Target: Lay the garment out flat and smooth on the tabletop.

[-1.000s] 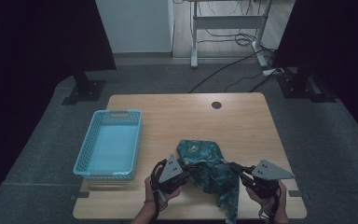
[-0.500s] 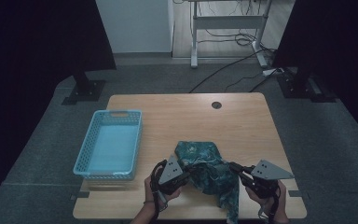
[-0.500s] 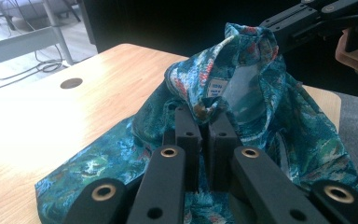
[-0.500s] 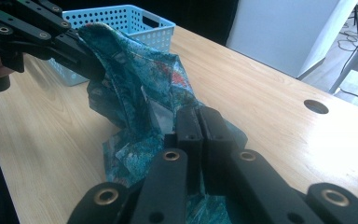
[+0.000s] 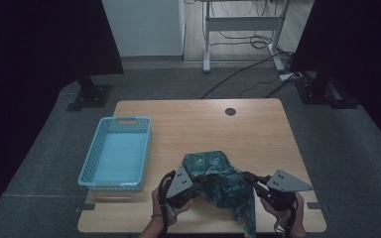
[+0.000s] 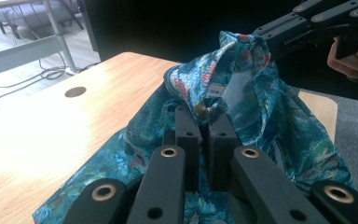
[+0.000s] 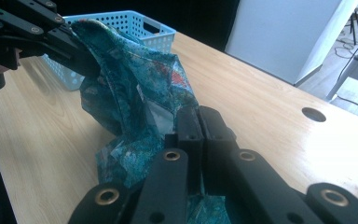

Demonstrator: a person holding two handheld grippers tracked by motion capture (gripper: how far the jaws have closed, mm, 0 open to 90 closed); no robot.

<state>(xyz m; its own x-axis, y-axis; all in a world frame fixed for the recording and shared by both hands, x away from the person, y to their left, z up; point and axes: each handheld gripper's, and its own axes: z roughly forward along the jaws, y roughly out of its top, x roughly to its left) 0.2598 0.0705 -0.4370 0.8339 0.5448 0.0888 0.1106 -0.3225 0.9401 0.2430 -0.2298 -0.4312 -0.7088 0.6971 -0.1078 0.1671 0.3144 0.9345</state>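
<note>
A teal patterned cloth (image 5: 224,182) is held just above the near part of the wooden table (image 5: 203,124), stretched between both grippers, with one end hanging over the front edge. My left gripper (image 5: 201,180) is shut on the cloth's left part; in the left gripper view its jaws (image 6: 205,119) pinch a fold of the cloth (image 6: 261,121) beside a small white label. My right gripper (image 5: 248,176) is shut on the right part, its jaws (image 7: 198,116) closed on the bunched cloth (image 7: 130,88). Each gripper view also shows the other gripper (image 6: 307,21) (image 7: 51,39) holding the far end.
A light blue perforated basket (image 5: 90,166) stands empty on the table's left side. A round cable hole (image 5: 230,112) sits near the far edge. A desk frame with cables (image 5: 243,29) stands on the floor behind the table.
</note>
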